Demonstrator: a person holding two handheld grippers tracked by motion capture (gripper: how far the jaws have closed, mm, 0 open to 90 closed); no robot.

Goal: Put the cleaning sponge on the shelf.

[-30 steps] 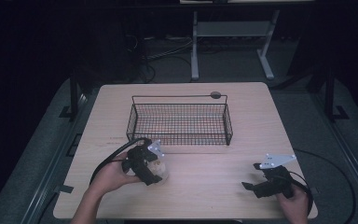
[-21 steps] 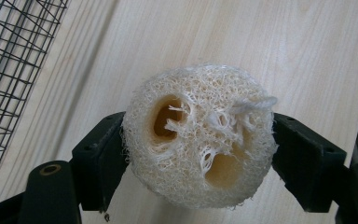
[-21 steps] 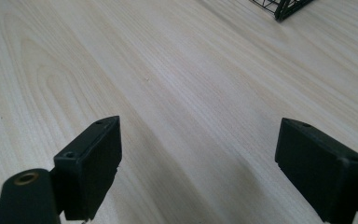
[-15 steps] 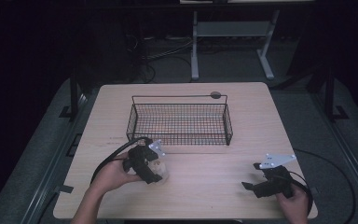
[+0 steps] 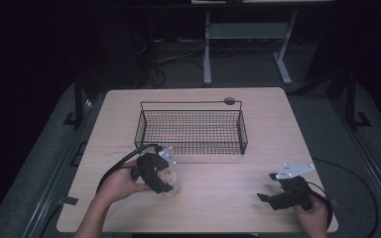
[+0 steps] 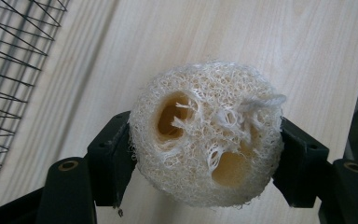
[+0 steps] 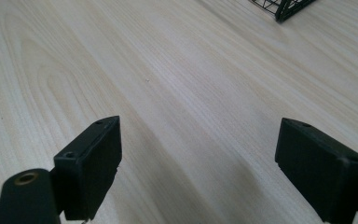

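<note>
A pale round loofah sponge [image 6: 207,135] with holes through it lies on the light wood table, near the front left in the high view [image 5: 170,181]. My left gripper [image 5: 164,184] has just been closing and its two black jaws now press on the loofah's sides [image 6: 205,154]. My right gripper [image 5: 264,197] rests near the table's front right, jaws wide apart with bare tabletop between them [image 7: 198,163]. A black wire basket [image 5: 191,127] stands in the middle of the table, beyond both grippers.
The basket's corner [image 7: 286,7] shows at the top of the right gripper view, and its mesh [image 6: 9,70] lies left of the loofah in the left gripper view. A dark round spot [image 5: 229,101] marks the table behind the basket. A white stand [image 5: 243,34] is on the floor beyond.
The left gripper has closed in on the loofah at the same spot. Both hands and the right gripper kept still.
</note>
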